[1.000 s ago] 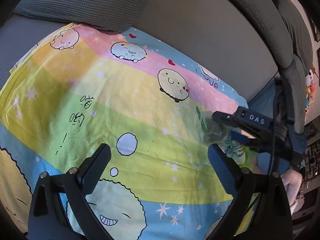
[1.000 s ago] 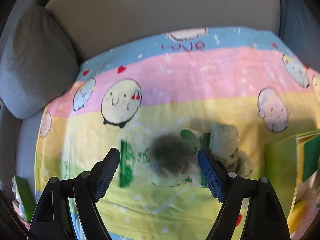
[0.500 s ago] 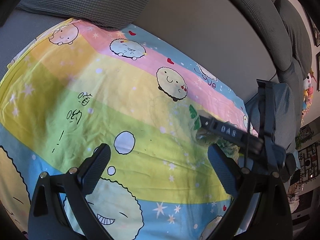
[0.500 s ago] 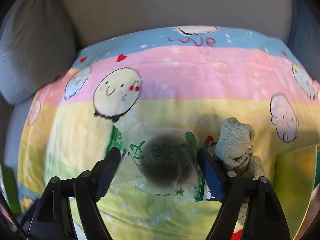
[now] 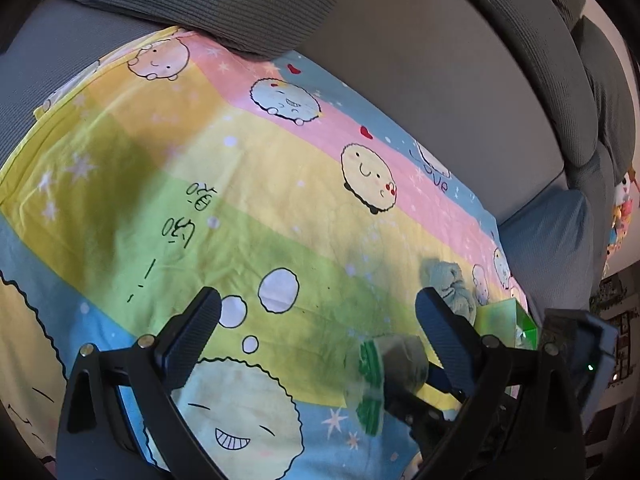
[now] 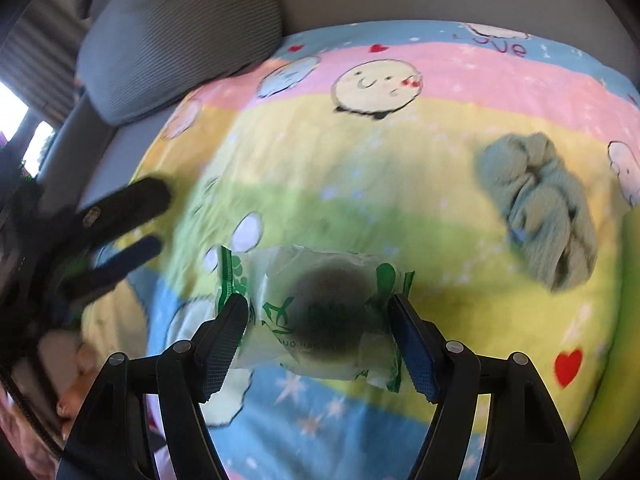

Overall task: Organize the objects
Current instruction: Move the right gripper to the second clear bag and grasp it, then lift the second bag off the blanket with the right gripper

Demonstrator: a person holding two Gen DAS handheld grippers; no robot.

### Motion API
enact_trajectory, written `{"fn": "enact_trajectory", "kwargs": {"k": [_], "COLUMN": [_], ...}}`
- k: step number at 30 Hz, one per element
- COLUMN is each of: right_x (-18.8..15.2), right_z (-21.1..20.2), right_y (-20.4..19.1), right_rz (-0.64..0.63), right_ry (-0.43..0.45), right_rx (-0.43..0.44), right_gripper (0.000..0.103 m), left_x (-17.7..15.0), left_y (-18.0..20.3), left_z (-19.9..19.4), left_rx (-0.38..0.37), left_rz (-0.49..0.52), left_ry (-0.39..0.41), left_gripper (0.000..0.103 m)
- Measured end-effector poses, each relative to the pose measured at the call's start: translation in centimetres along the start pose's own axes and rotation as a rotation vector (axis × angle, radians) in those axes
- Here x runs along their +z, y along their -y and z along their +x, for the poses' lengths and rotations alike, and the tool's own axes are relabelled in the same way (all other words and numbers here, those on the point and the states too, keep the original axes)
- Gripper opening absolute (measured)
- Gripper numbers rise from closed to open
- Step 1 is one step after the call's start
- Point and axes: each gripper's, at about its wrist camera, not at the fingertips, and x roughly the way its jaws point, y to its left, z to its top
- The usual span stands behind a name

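Observation:
A clear plastic packet with green print and a dark round thing inside (image 6: 320, 316) sits between the fingers of my right gripper (image 6: 318, 340), which is shut on it and holds it above the cartoon bedsheet (image 6: 360, 200). The packet also shows in the left wrist view (image 5: 394, 372), low and right, beside my left gripper (image 5: 316, 332), which is open and empty over the sheet (image 5: 240, 200). A pale green knitted cloth (image 6: 536, 208) lies on the sheet to the right; it shows in the left wrist view (image 5: 450, 280) too.
A grey cushion (image 6: 176, 32) lies at the sheet's far left corner, with the grey sofa back (image 5: 420, 60) behind. A green box (image 5: 504, 320) sits at the right edge of the sheet. A blue-grey pillow (image 5: 548, 248) lies beyond it.
My right gripper has lifted the packet off the sheet and carried it left, toward my left gripper. The knitted cloth stays on the sheet. My left gripper stays open.

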Motion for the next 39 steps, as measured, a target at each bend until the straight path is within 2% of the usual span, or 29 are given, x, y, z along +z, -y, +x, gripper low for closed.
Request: {"fn": "enact_trajectory", "kwargs": {"k": [5, 11, 18, 21, 29, 39], "right_x": [-0.7, -0.9, -0.8, -1.0, -0.2, 0.0], "right_z": [-1.8, -5.5, -5.4, -5.2, -2.8, 0.4], "right_y": [1.5, 4.0, 5.8, 6.1, 6.3, 6.2], "right_rz": [0.082, 0.172, 0.291, 0.321, 0.364, 0.387], "right_ry": [0.041, 0.167, 0.180, 0.175, 0.112, 0.015], "right_rx": [0.040, 0.080, 0.139, 0.194, 0.254, 0.215], "right_gripper": [0.074, 0.074, 0.074, 0.074, 0.074, 0.074], "left_x": [-0.6, -1.3, -2.6, -3.2, -4.4, -4.6], "left_y": [0.6, 1.1, 2.4, 3.1, 4.4, 4.4], "left_z": [0.6, 1.6, 3.0, 3.9, 6.2, 7.4], "left_rx": [0.020, 0.023, -0.019, -0.054, -0.008, 0.039], "left_rz": [0.031, 0.048, 0.098, 0.120, 0.170, 0.205], "left_ry": [-0.030, -0.081, -0.189, -0.249, -0.310, -0.318], "left_gripper": [0.098, 0.098, 0.098, 0.098, 0.098, 0.097]}}
